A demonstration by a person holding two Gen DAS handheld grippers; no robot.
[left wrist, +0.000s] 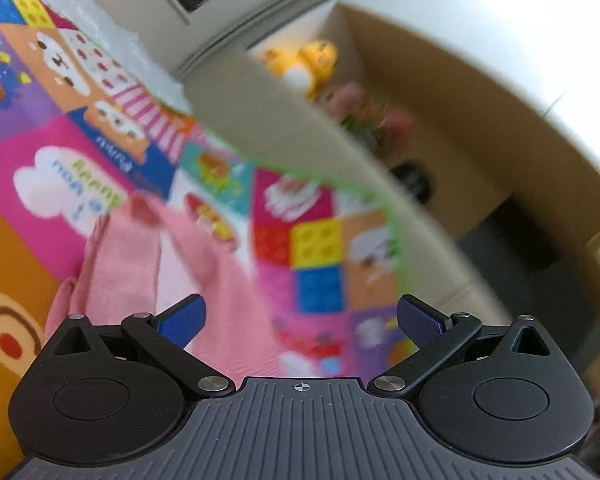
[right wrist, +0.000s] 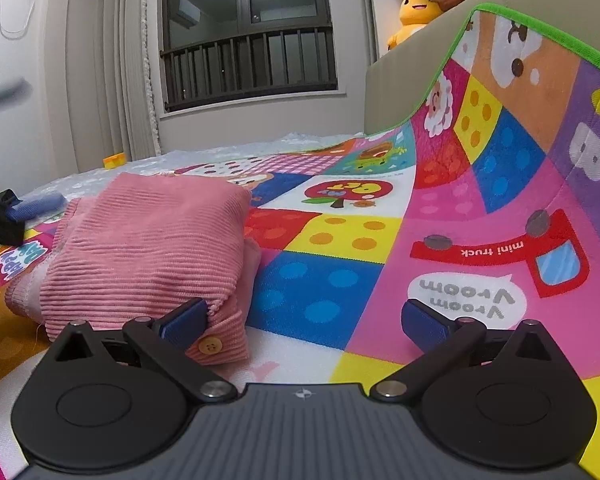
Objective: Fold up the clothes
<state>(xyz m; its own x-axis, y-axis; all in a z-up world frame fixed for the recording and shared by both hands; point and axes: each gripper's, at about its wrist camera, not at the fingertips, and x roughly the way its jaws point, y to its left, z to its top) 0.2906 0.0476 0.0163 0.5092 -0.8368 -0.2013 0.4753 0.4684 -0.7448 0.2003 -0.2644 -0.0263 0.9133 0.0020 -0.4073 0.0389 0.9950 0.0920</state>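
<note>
1. The right gripper [right wrist: 302,320] is sitting nearest, fingers spread wide and empty, its left finger [right wrist: 186,320] touching the pink garment [right wrist: 148,248].
2. The garment is lying folded on the play mat [right wrist: 332,284], seemingly nearly done.
3. The left gripper [left wrist: 300,318] is hovering above, fingers apart, holding nothing.

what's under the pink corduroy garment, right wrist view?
The folded pink corduroy garment lies on the colourful play mat. Mat panels show all around it; whatever pattern or item lies directly beneath is covered. Both grippers, left and right, are open.
</note>
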